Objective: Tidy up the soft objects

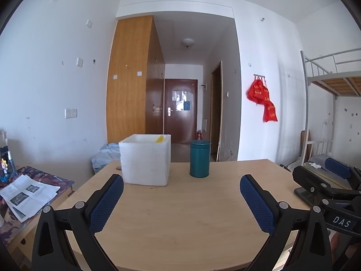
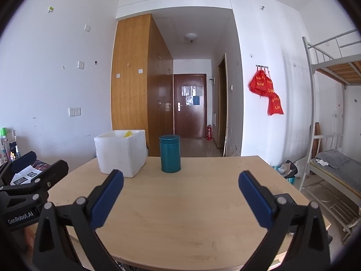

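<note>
Both tools hang above the near part of a pale wooden table (image 1: 180,214), and neither carries anything: the left gripper (image 1: 181,185) has its jaws spread as wide as they go with only bare tabletop between the blue ribbed pads (image 1: 106,205), and the right gripper (image 2: 180,181) stands just as wide and just as empty. At the far side of the table sits a white foam box (image 1: 145,159), open at the top, with something yellow (image 1: 160,139) showing just over its rim; from the right wrist view the same yellow thing (image 2: 128,133) lies inside, against the back wall, but too little shows to name it, though it may be one of the soft objects. Just to the right of the box and apart from it stands a teal tin canister (image 1: 200,159) with its lid on. No other soft item lies on the table in either view. Going by this, the sorting looks either nearly finished or not properly begun, with at most one piece already in the box; which of the two cannot be told from here, and nothing loose waits within reach of either tool
</note>
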`<state>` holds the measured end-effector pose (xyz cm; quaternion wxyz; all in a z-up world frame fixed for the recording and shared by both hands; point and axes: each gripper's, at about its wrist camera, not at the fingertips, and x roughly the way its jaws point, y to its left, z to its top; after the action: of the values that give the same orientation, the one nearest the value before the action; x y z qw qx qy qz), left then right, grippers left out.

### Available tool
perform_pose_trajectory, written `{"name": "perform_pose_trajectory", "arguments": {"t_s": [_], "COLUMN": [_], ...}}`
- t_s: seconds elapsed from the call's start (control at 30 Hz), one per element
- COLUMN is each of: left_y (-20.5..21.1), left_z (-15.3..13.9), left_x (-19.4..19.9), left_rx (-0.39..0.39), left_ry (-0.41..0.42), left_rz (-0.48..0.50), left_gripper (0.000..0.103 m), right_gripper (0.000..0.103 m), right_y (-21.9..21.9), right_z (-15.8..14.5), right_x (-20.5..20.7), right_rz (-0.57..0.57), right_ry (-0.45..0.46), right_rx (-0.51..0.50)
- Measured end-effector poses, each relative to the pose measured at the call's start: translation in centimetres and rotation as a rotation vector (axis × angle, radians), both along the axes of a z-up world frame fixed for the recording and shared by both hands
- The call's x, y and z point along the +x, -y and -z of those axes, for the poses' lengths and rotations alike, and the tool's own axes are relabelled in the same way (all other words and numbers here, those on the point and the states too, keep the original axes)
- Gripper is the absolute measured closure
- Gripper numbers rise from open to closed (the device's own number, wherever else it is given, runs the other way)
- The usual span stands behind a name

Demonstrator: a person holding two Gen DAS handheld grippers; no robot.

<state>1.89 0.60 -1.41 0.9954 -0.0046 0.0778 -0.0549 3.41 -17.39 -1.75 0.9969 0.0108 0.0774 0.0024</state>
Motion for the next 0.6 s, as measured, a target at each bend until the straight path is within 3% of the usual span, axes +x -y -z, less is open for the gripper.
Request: {"name": "perform_pose_trajectory", "arguments": {"t_s": [0.6], "left_y": [0.42], "left_z": [0.02], "left_x": [-0.52], "left_rx": [0.014], "left_ry": [0.027], "left_rz": [-0.011], "left_gripper": [0.0], "right_gripper": [0.0], "right_y": [0.02], "right_z": [-0.11], "right_x": [-0.1], "right_rz": [0.0], "right_ry": [0.004], "right_rx": [0.004]}}
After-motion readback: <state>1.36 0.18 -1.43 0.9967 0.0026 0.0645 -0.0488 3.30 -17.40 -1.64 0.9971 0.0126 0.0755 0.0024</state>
